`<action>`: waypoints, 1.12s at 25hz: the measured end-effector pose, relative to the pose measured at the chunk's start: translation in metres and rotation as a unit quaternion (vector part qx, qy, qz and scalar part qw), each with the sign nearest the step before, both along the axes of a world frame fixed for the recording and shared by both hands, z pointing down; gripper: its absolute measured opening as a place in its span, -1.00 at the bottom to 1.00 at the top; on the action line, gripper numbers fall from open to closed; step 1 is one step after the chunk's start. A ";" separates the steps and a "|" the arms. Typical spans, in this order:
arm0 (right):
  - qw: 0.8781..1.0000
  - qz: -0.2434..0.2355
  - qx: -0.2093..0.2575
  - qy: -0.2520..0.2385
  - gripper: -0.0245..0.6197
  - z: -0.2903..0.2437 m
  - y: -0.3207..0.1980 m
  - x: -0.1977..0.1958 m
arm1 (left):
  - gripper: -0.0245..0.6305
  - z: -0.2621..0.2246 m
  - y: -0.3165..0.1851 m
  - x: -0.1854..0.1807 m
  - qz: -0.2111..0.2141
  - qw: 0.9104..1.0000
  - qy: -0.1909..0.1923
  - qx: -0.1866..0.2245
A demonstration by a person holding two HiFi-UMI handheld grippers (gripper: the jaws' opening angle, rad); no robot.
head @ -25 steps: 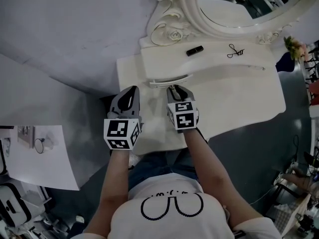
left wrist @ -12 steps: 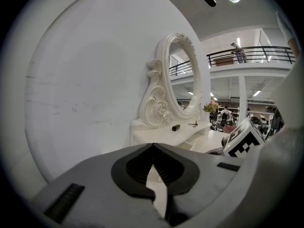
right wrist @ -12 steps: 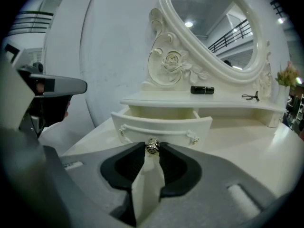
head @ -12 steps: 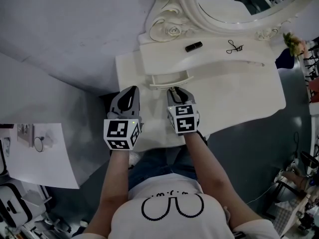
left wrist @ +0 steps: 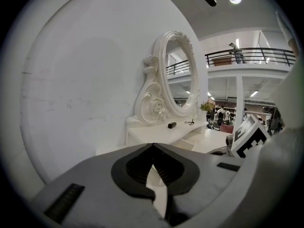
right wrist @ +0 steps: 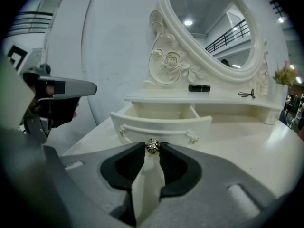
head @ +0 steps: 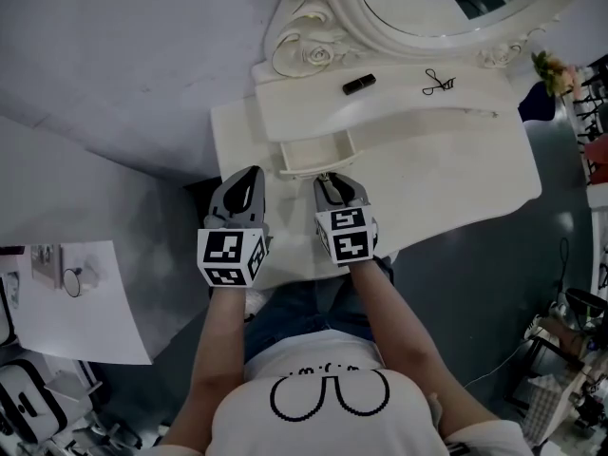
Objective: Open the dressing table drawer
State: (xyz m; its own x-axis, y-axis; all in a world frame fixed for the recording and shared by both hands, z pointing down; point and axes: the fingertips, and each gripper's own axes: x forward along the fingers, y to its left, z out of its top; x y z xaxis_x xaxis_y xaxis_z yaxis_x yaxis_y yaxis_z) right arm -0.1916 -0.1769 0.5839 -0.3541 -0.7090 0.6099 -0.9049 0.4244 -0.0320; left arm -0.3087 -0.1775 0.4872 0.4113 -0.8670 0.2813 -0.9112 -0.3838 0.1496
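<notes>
The right gripper (right wrist: 152,149) pinches the small metal knob (right wrist: 152,146) on the drawer (head: 314,150) of the dressing table (head: 456,174). The drawer stands partly open at its twelve o'clock. At nine o'clock, the left gripper (head: 250,175) hovers empty, fingers pressed together.

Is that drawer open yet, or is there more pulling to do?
Partly done: the drawer already stands out from the dressing table, its inside showing. In hand: the right tongs pinch its small metal knob. Left: probably a further pull, then letting go. The left tongs hang idle, shut.
</notes>
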 end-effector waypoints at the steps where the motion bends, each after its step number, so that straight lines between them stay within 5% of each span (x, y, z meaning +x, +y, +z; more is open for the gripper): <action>1: 1.000 0.000 -0.001 -0.001 -0.62 0.000 0.001 0.000 | -0.93 0.000 0.000 0.001 0.001 1.000 0.000 0.000; 10: 1.000 0.002 -0.016 -0.013 -0.59 0.001 0.010 0.003 | -0.93 -0.005 -0.001 0.008 0.006 1.000 0.001 0.003; 19: 0.999 -0.010 -0.013 -0.042 0.06 -0.020 0.019 0.009 | -0.93 -0.015 0.003 0.013 0.001 1.000 0.010 0.005; 28: 0.998 -0.043 0.001 -0.038 0.11 -0.062 0.021 0.020 | -0.93 -0.034 0.006 0.012 -0.027 1.000 0.013 0.007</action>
State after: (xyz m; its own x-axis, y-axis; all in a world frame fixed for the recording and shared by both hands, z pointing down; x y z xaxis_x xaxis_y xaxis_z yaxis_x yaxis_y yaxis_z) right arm -0.1720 -0.1556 0.5220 -0.4588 -0.6749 0.5779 -0.8601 0.5006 -0.0982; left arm -0.2963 -0.1714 0.4528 0.3709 -0.8920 0.2584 -0.9265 -0.3367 0.1677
